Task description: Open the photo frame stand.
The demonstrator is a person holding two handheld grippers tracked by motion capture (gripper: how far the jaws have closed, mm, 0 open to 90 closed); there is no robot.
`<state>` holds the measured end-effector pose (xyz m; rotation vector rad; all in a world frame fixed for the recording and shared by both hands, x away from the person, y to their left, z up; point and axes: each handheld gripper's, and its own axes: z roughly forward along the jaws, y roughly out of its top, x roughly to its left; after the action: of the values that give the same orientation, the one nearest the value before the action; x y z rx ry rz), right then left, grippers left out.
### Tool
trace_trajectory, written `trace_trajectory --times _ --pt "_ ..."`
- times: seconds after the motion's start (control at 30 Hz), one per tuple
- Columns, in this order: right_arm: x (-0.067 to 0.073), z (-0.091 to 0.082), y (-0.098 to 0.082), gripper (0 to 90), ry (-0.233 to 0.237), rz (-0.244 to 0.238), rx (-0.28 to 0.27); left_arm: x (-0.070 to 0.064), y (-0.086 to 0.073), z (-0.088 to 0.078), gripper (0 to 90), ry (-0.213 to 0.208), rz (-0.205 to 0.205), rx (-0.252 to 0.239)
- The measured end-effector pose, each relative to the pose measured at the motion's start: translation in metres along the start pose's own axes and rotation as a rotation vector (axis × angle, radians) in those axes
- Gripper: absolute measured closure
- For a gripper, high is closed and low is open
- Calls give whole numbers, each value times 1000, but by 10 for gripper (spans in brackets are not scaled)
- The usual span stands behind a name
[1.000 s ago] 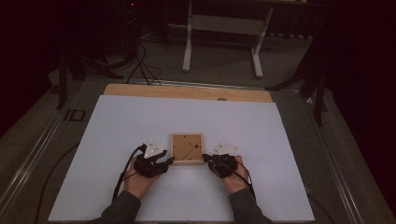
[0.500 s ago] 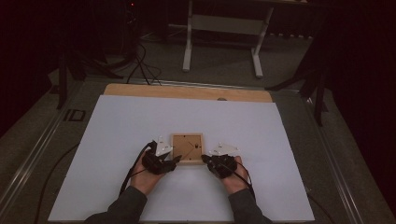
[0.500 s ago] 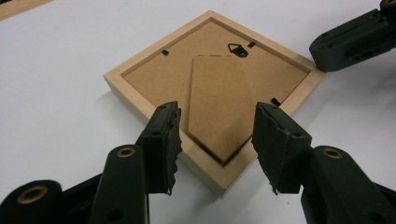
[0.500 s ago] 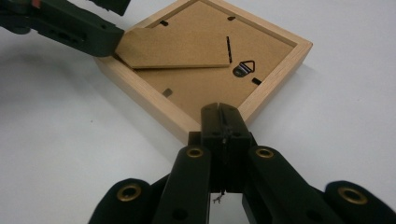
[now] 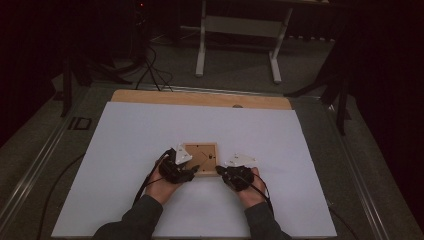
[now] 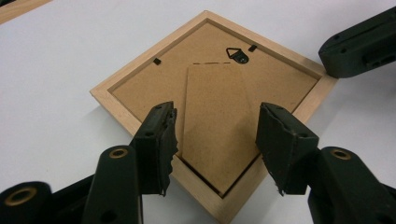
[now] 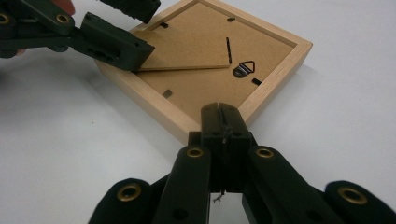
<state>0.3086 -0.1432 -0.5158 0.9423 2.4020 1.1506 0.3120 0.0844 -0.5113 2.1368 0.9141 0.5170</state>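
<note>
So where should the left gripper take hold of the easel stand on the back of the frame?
At the stand's free lower tip, coming in from the frame corner nearest the left gripper. The stand is hinged near the hanger and its free end looks slightly lifted, so fingers could probably slip under there.

My left gripper (image 6: pixel 215 135) has just been opening, its jaws spread wide apart with nothing pinched. My right gripper (image 7: pixel 223 122), just beside it, has its jaws pressed together.

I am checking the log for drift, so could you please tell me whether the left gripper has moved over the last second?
Yes. The left gripper has shifted rightward onto the picture frame, which stayed put.
</note>
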Motion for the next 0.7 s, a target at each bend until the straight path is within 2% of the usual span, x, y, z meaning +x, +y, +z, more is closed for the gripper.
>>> trace_trajectory --times 0.2,0.27,0.33,0.37,0.4,0.43,0.47,0.7 --pt "0 0 0 900 0 0 -1 -2 1 5 448 -3 13 21" --pt "0 0 0 900 0 0 -2 -1 1 6 448 4 -3 27" --pt "0 0 0 900 1 0 -2 0 1 8 448 -5 -29 29" --pt "0 0 0 900 1 0 -2 0 1 8 449 -5 -29 29" --pt "0 0 0 900 1 -1 -2 2 1 8 454 -21 -46 34" --pt "0 0 0 900 1 -1 -2 2 1 8 472 -21 -46 34" --pt "0 0 0 900 1 -2 -3 4 1 8 503 -49 -61 40" --pt "0 0 -1 900 3 1 -4 2 7 8 510 -38 -40 65"
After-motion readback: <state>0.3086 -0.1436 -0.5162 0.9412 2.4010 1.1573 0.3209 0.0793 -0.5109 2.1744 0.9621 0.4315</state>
